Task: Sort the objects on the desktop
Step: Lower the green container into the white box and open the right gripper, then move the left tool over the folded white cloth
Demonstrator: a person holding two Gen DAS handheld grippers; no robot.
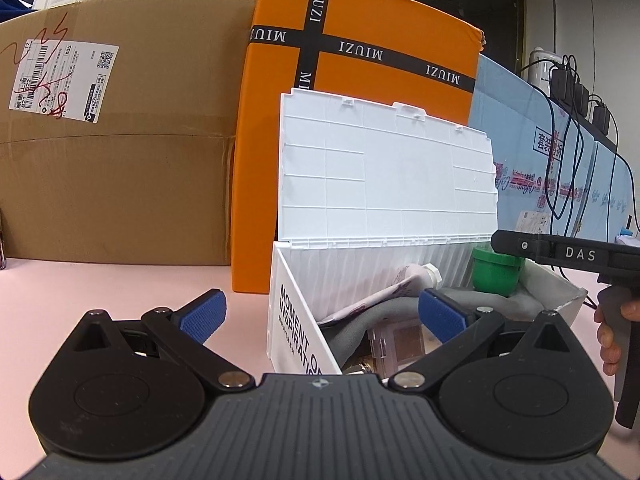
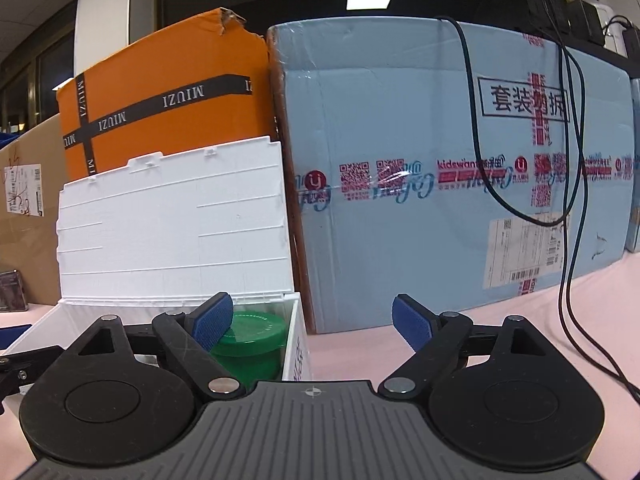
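Straddling nothing, the left gripper [image 1: 323, 314] has its blue fingers [image 1: 202, 314] spread wide over the near corner of the white storage box [image 1: 294, 320]; the right gripper [image 2: 312, 326] is equally apart and empty beside that box. The lid [image 1: 384, 172] leans on the orange carton [image 1: 360, 20], likely to keep access open. Inside lie a green jar [image 2: 250, 340], tube [image 1: 404, 280] and grey cloth [image 1: 360, 320]. Legible: "MOMENT OF INSPIRATION", "MIUZI", "kidswant" on the blue carton [image 2: 400, 120].
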